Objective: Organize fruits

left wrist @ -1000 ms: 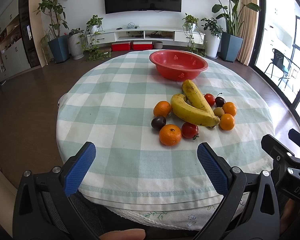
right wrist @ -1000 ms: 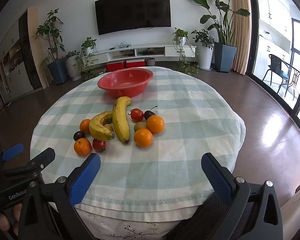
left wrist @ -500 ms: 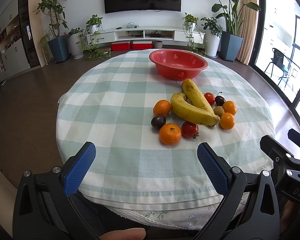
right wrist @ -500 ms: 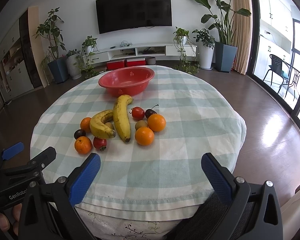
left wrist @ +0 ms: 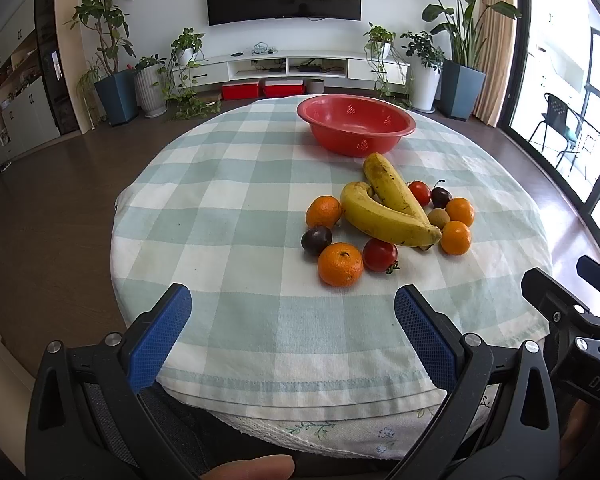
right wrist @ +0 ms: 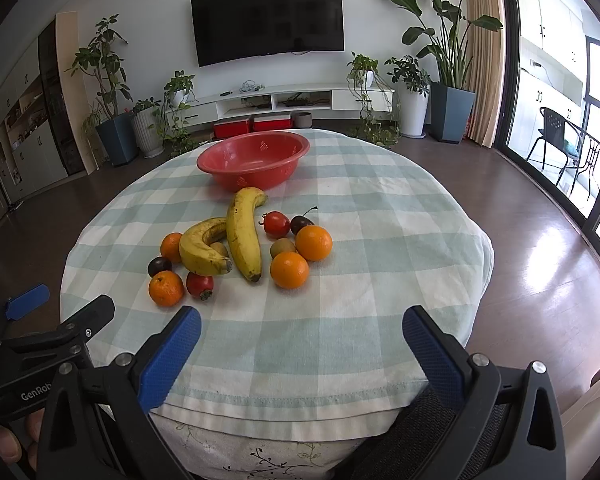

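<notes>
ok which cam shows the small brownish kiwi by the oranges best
The right wrist view: the kiwi sits in the open among two oranges, its whole near side visible. In the left wrist view the kiwi is smaller and partly tucked behind the banana.

A white wall [right wrist: 380, 12] carries a dark, switched-off television [right wrist: 268, 20]. Below it runs a low white media console [right wrist: 284, 100] with open shelves, and 2 red boxes [right wrist: 252, 126] sit on the floor under it. Potted plants flank the console: a tall leafy one in a blue planter [right wrist: 452, 114] on the right, another blue planter [right wrist: 116, 138] and a ribbed white pot [right wrist: 146, 134] on the left. The floor [right wrist: 540, 248] is dark glossy wood, catching bright daylight from glass doors [right wrist: 556, 92] at right, beside a beige curtain [right wrist: 482, 64]. A black metal chair [right wrist: 556, 136] stands outside. Tall cabinets [right wrist: 24, 136] line the left wall.
</notes>
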{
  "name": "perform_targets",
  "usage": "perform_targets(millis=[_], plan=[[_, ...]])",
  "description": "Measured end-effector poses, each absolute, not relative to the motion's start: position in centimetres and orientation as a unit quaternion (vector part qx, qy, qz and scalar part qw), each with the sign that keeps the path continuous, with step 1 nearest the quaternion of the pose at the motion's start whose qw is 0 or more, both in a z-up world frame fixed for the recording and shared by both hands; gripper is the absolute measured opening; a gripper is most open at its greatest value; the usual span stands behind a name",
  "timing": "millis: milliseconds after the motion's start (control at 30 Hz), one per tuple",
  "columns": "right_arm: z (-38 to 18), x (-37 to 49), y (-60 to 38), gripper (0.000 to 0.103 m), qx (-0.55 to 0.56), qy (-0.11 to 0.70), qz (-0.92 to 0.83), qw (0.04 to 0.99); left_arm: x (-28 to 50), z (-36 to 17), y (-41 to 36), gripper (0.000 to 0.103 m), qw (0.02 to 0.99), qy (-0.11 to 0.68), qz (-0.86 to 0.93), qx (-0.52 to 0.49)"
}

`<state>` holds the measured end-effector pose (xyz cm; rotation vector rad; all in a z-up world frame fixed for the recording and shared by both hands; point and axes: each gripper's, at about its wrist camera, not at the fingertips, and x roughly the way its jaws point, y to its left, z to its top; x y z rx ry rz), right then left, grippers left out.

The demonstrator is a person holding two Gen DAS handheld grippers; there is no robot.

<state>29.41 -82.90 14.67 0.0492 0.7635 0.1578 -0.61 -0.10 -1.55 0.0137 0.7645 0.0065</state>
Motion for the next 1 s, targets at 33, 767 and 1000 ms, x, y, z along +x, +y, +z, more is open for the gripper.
perform_targets(millis=[33,767,1000], plan=[[14.5,29.4,-82.9,0.103,0.024,0.372,0.077,0.925,-0.6,-1.5,-0.1,0.103,0.928,0.373,0.003,0.007],[12.2,30.2,-84.4,0.099,0.076,0.372,0.096,0.920,4.3,-4.3,0.9,0.103,0.892,0.433,-0.132,-0.008],[12.0,31.7,-84.7,0.084,0.058,0.400,0.114,0.907,7.2,-5.9,-1.3,0.070,0.873,0.452,-0.183,0.031]])
